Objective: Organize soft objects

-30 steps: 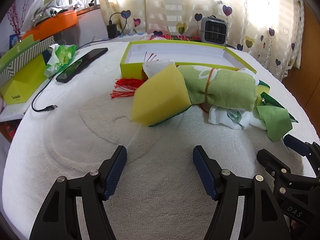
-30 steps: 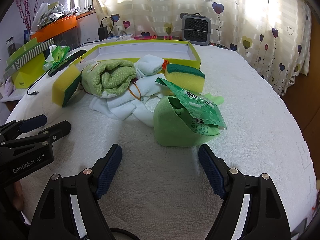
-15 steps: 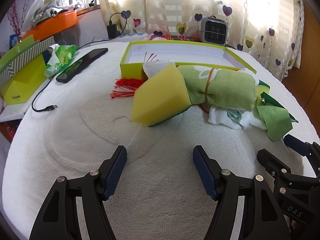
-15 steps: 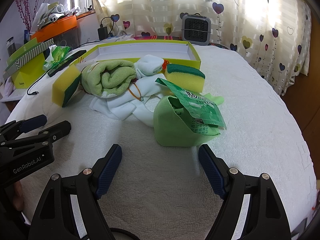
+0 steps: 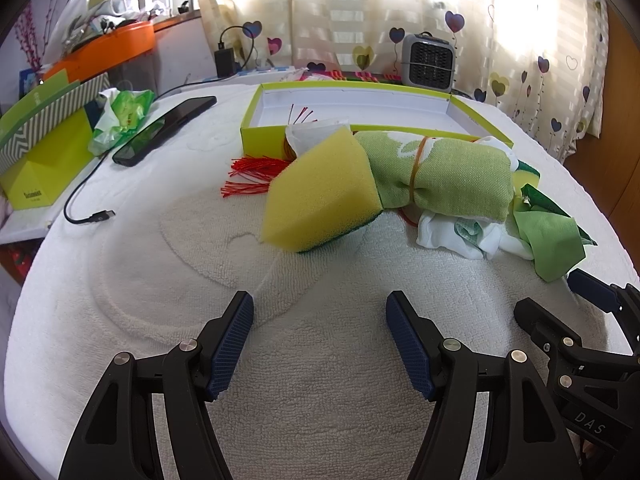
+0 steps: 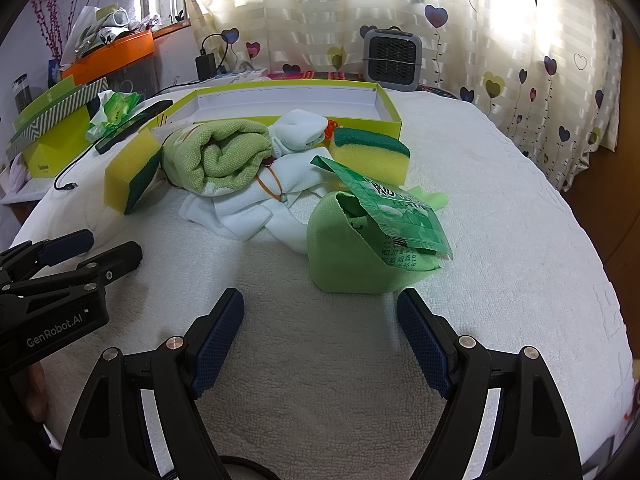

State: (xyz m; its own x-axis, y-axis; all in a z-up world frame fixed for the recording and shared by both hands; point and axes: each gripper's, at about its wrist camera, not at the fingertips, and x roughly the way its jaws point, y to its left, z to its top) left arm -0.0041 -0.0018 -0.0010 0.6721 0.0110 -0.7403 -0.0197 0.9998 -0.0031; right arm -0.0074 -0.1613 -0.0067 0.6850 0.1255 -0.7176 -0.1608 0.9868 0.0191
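Two views cover one surface spread with a white terry towel (image 5: 320, 360). From the left wrist, the left tool (image 5: 319, 312) hovers low over bare towel with its jaws spread wide and nothing between them; the right tool shows at the lower right edge. Heart-print curtains (image 5: 520, 20) and a small grey heater (image 5: 429, 62) close off the far edge. A shallow lime-green box (image 5: 360, 108) lies toward that edge, white inside, with only a few red threads in its near left corner. Just in front of it sit a yellow sponge (image 5: 324, 196) and a rolled green towel (image 5: 452, 176) bound with a rubber band, touching. A black phone (image 5: 164, 130) lies toward the left edge. From the right wrist, the right tool (image 6: 320, 312) is likewise wide and empty, near a green cloth (image 6: 348, 256) holding a green packet (image 6: 392, 208). White cloths (image 6: 256, 208) and a second sponge (image 6: 372, 156) lie behind.
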